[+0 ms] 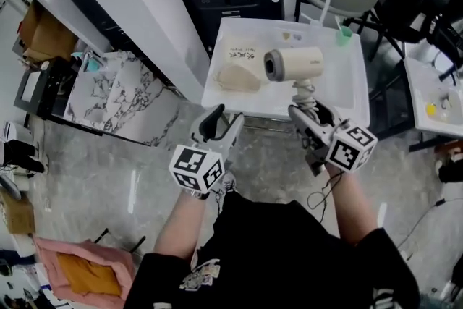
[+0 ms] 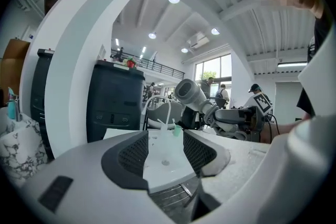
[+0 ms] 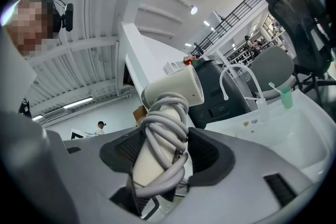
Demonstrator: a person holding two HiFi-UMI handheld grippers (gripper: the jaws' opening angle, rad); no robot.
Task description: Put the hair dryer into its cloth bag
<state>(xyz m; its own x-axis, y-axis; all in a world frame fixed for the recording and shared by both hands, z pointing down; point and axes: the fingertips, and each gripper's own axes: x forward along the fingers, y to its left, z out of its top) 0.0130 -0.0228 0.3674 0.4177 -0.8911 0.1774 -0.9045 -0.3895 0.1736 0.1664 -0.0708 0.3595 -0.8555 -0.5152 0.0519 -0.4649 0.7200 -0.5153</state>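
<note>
Hair dryer held up by its handle in the right gripper, over the white table where the beige cloth bag lies flat, apart from the dryer and to its left, in the head view. Bagging looks not yet begun: the bag is to be opened and the dryer slid in. The left gripper hangs short of the table edge. Its own view shows its jaws spread with nothing between them, only bare tabletop beyond. The right gripper view alone shows a grey cord coiled round the handle, jaws wide and pressed on that bundle. Neither gripper view shows the bag.
</note>
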